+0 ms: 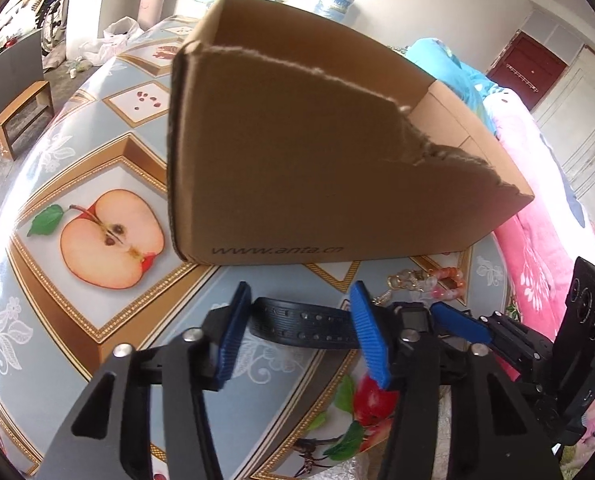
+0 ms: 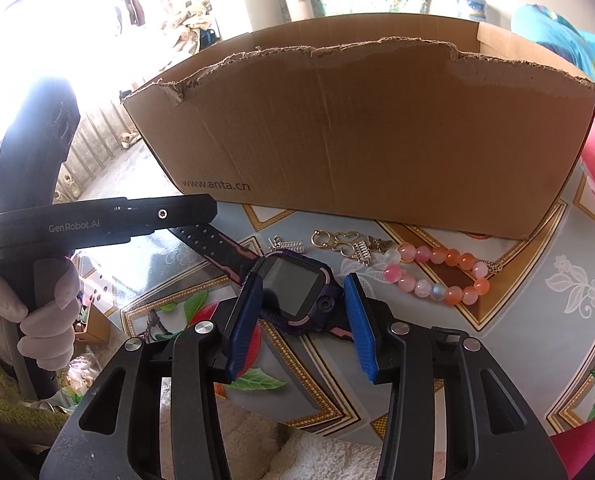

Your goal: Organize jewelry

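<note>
A dark smartwatch [image 2: 297,288] with a square screen lies on the patterned table in front of a torn cardboard box [image 2: 361,128]. My right gripper [image 2: 303,292] is open, its blue fingers on either side of the watch face. My left gripper [image 1: 299,312] is open with the black watch strap [image 1: 301,322] between its fingers; it also shows in the right wrist view [image 2: 97,220]. A pink and orange bead bracelet [image 2: 437,276] and small gold and silver charms [image 2: 341,244] lie to the right of the watch. The bracelet also shows in the left wrist view [image 1: 445,280].
The box [image 1: 297,148] stands just beyond both grippers, its near wall ragged at the top. The table [image 1: 97,184] has a fruit-print cover. Pink bedding [image 1: 537,240] lies past the table's right edge. A wooden stool [image 1: 21,120] stands on the floor at left.
</note>
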Tool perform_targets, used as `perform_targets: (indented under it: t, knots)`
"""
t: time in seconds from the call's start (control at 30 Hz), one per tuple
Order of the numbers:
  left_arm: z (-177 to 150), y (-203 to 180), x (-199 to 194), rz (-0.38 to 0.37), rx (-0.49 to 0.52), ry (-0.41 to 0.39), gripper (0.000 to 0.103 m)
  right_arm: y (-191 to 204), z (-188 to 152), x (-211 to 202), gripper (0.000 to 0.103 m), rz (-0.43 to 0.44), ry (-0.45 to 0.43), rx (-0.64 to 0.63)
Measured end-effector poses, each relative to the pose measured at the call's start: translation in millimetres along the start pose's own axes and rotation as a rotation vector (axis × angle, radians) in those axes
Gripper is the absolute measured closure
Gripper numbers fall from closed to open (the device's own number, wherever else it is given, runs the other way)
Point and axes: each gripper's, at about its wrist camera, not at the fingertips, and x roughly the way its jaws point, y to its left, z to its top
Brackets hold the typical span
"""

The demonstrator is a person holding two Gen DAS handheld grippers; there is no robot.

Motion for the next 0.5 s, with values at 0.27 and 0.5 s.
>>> perform_targets:
  t: [0.27,0.5]
  knots:
    - [-12,-24,-6,0.104,0.114,-0.023,0.079,2,0,2,0.061,-0.011,-0.001,-0.014]
    - [-21,-29,0,0.158,0.161,-0.013,0.079,5,-9,-12,0.062,-0.035,-0.003,-0.035]
